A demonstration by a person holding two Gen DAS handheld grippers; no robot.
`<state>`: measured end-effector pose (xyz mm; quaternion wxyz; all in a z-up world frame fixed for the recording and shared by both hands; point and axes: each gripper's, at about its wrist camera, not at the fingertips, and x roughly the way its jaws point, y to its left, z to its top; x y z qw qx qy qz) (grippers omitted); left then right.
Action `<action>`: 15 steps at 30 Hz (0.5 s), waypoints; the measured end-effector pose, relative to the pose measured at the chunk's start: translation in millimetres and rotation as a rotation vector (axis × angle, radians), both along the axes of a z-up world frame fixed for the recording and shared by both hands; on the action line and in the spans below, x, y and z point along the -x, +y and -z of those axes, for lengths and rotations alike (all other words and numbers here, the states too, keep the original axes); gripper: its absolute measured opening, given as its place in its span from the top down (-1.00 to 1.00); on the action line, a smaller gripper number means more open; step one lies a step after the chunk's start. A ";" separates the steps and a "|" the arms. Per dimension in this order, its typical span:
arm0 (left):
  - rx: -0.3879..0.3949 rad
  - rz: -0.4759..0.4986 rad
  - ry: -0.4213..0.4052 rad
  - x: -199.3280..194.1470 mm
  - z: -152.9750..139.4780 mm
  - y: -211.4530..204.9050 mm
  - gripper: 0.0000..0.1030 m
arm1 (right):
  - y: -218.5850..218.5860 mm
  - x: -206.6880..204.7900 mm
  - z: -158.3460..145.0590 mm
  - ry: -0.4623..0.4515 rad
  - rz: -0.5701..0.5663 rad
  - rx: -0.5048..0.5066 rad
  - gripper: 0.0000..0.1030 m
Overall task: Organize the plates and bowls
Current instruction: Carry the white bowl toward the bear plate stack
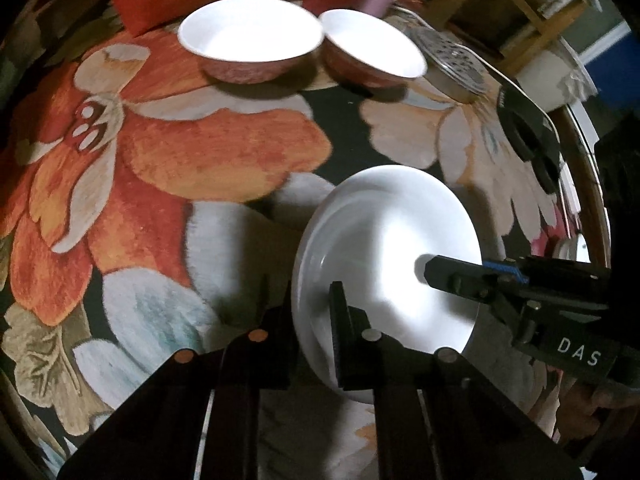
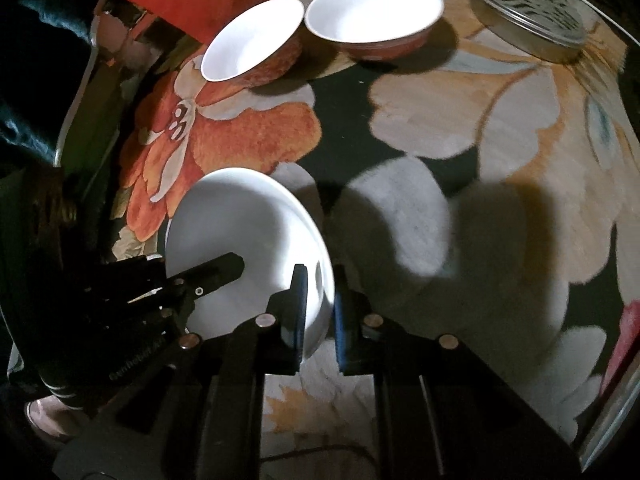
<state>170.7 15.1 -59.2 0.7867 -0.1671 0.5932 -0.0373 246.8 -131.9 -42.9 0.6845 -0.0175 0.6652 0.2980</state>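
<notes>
Two close views are given, each looking steeply down along its own gripper's fingers at a flowered cloth [image 1: 224, 148]. The left view is taken from the plate's [image 1: 384, 256] left edge, so the right gripper [image 1: 436, 272] is seen at the right. The right view is taken from the plate's [image 2: 248, 240] right edge, with the left gripper [image 2: 228, 268] seen at the left. Both views share the plate, two bowls [image 1: 250, 36] [image 1: 372, 46] far off, and a tin [image 1: 452, 60].

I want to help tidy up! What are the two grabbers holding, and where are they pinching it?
Both hold the white plate by its rim: the left gripper on one side, the right gripper on the opposite side.
</notes>
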 end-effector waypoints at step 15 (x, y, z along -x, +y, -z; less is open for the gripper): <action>0.025 0.110 -0.049 0.4 -29.3 -55.9 0.77 | -58.4 9.2 -33.3 -0.035 0.104 0.018 0.76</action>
